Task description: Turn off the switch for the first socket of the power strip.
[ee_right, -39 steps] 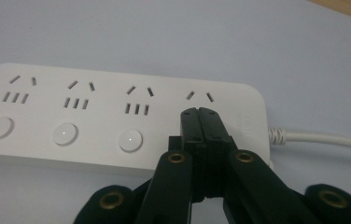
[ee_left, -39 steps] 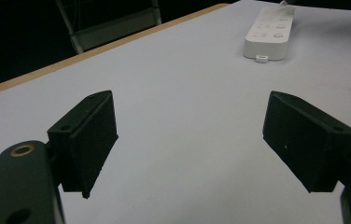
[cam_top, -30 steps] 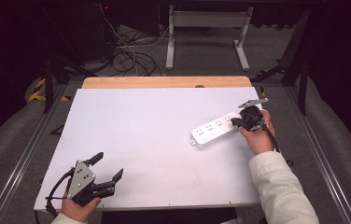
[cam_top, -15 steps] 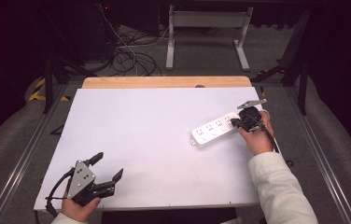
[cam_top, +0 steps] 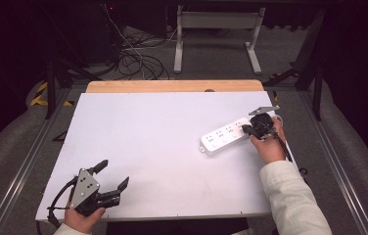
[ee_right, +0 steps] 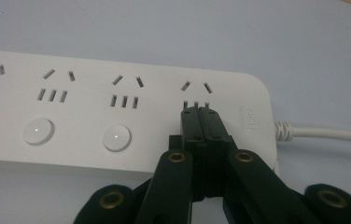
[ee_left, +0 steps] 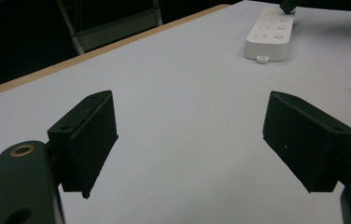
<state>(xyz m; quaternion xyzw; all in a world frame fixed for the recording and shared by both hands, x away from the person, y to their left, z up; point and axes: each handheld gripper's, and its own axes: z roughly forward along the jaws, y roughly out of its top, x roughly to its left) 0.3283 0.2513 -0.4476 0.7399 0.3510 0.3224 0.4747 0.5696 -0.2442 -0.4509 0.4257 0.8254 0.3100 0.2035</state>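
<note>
Right gripper [ee_right: 200,114] closed tight, holding nothing, tips on the last button spot of the power strip [ee_right: 117,116]. Strip flat on the right side of the white table [cam_top: 162,142]. Left gripper [ee_left: 190,140] wide open, empty, far off at the near left corner.

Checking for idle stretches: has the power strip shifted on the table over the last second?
No. The power strip keeps its place beside the table's right edge.

Power strip [cam_top: 225,136] blocks right side
</note>
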